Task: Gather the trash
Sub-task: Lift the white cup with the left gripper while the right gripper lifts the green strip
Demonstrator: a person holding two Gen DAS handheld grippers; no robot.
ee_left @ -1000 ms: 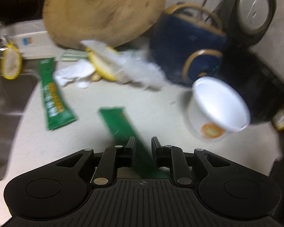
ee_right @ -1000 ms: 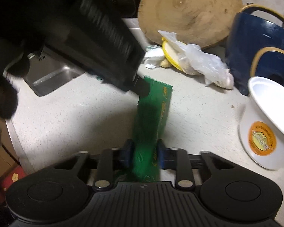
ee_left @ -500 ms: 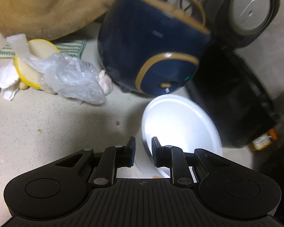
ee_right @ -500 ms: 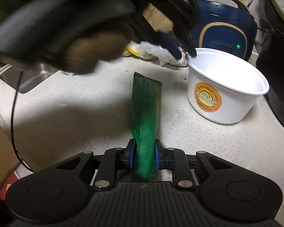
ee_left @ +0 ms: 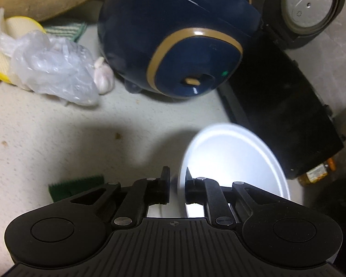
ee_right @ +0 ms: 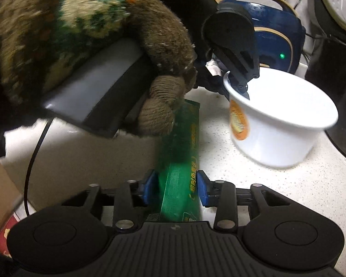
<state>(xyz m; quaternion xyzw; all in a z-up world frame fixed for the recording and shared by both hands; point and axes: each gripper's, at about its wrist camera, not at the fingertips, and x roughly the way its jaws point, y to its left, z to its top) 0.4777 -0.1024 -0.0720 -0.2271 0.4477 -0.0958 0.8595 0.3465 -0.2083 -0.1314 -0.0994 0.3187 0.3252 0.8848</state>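
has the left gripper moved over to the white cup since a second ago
Yes. The left gripper went from the green wrappers rightward past the blue appliance to the white cup, its jaws now pinching the rim.

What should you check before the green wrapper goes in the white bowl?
1. Left gripper holds the white bowl: ok, shut on the rim, one finger inside and one outside.
2. Green wrapper is in the right gripper: not ok, the jaws are opening and the wrapper sits loosely between them.
3. Wrapper is over the bowl: not ok, it is beside the bowl, above the counter.
4. Bowl has room: ok, the inside that shows looks empty.
5. Bowl stands flat: cannot tell, it is blurred.
6. Way is free: not ok, the gloved hand covers the wrapper's far end.
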